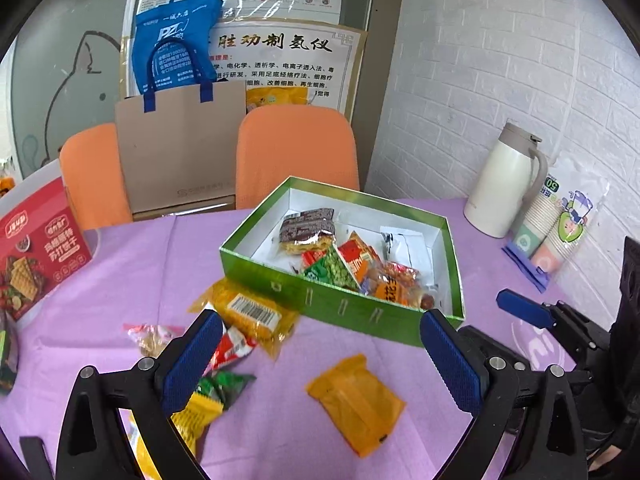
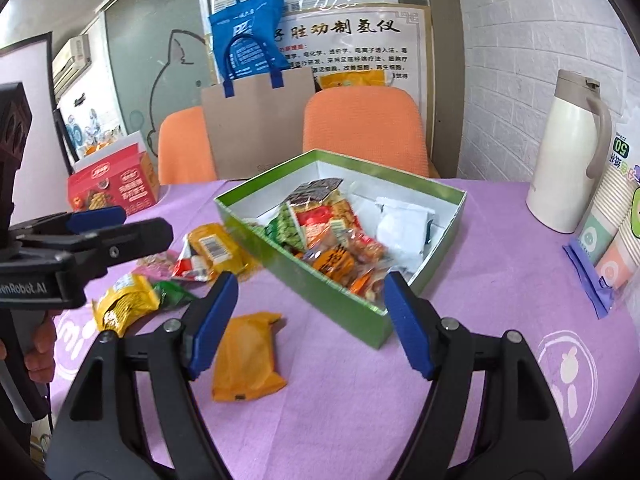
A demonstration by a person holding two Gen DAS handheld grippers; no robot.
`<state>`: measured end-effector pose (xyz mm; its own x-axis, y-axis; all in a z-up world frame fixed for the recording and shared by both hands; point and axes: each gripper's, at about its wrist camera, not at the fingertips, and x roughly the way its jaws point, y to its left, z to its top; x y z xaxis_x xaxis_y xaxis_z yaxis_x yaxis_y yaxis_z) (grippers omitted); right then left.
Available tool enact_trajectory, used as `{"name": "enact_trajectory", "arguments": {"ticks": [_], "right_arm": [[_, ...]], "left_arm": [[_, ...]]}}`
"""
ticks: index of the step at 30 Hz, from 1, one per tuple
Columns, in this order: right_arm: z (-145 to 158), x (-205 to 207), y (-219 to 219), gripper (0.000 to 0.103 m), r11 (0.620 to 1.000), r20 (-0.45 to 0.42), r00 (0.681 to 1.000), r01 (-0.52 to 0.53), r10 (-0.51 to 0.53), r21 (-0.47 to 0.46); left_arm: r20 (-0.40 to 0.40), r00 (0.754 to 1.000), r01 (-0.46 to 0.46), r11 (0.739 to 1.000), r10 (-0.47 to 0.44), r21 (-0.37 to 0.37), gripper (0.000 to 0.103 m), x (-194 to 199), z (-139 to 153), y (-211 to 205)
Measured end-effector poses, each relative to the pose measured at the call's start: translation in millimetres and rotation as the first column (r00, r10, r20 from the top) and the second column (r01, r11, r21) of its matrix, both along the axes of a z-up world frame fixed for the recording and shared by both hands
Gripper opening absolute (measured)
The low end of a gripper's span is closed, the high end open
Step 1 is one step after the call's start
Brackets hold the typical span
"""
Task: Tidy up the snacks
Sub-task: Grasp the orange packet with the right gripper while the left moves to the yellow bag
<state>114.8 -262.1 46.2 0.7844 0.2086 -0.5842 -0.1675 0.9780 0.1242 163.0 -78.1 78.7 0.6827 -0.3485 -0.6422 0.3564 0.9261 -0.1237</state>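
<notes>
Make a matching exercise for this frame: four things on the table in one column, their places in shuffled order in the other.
Things:
1. orange packet
2. white thermos
3. red biscuit box
4. brown-wrapped wafer

Places:
A. inside the green box
B. table's far left edge
C. loose on the purple cloth, near the claws
D. by the brick wall, beside the paper cups

Pairs: 1-C, 2-D, 3-B, 4-A

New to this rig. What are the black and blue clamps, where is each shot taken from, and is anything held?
No robot: a person holds one handheld gripper per hand, each with a fisheye camera looking along its jaws. The left gripper and right gripper are both open, holding nothing. On the purple tablecloth sits a green box partly filled with snack packets. An orange packet lies loose before it, with more packets to the left. A thermos jug stands at the right.
</notes>
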Motion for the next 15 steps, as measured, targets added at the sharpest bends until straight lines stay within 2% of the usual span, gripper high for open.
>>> {"name": "enact_trajectory", "arguments": {"ticks": [9,15], "right_arm": [[-28.2,-11.1,24.4,0.075,0.998,-0.087,0.994,-0.068,0.067,-0.012],[-57.8,-2.7,42.8,0.075,0.995,-0.187,0.979,-0.09,0.083,-0.032]], "left_arm": [[-0.001,0.997,-0.071,0.997,0.071,0.016,0.101,-36.4,-19.0,43.3],[-0.079,0.987,-0.138,0.99,0.137,-0.017,0.101,-54.1,-55.3,94.6]]}}
